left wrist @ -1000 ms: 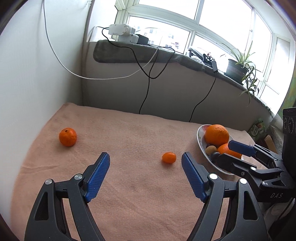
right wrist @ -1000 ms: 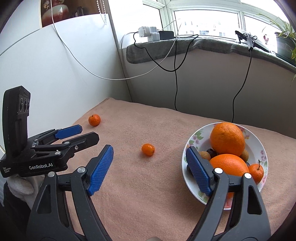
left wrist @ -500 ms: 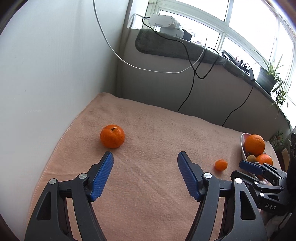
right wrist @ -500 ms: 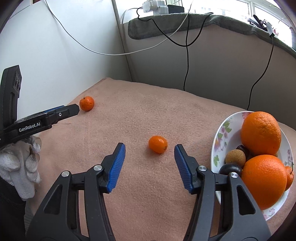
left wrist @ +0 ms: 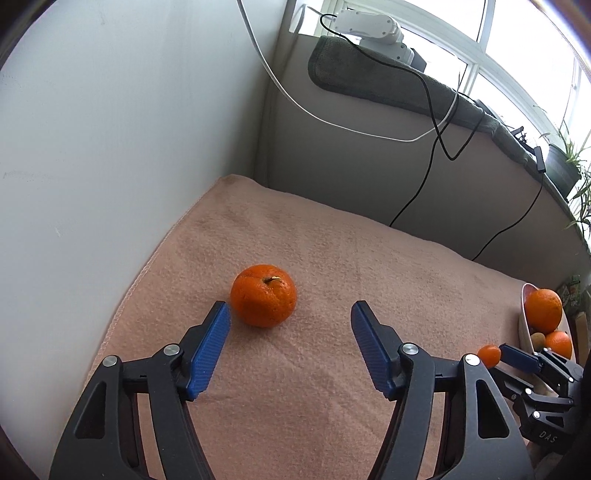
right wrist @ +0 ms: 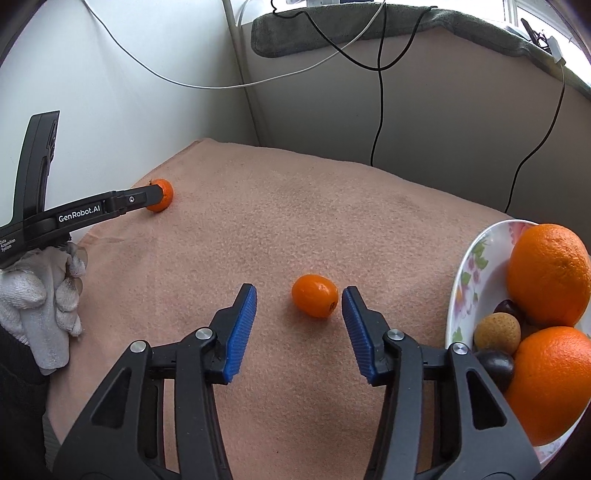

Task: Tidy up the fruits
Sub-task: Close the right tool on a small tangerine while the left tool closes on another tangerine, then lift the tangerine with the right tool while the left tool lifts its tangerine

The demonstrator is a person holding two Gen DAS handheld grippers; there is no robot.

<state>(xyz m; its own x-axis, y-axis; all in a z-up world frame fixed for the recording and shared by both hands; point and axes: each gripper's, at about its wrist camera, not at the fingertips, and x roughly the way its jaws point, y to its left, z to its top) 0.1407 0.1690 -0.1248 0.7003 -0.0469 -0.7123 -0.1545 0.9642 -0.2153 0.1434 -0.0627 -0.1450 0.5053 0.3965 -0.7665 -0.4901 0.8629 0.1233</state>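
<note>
**Two open tools closing in on loose fruit, pink-cloth counter**

Landmark: the flowered bowl at the right edge of the counter.

- Right tool: sitting nearest the camera, left of the bowl, its blue-padded jaws standing wide apart and holding nothing. The small oval orange fruit is lying on the cloth just beyond the fingertips and between them, nearer the right pad, touching neither.
- Bowl contents: two large oranges are filling the bowl's right side; a tan round fruit and two dark fruits are resting against them on the left side.
- Left tool: working well to the left of the bowl, jaws spread wide and empty. The mandarin, stem up, is sitting on the cloth just past the left blue pad, close beside it; whether they are touching cannot be told. In the right wrist view the tool's black finger is overlapping the mandarin.
- Gloved hand: gripping the left tool's handle, far left of the bowl.
- Beyond the counter, behind the bowl: a grey wall with black cable and white cable hanging down, and a sill covered by a dark mat carrying a white power adapter. A potted plant is standing on the sill above the bowl's end.
</note>
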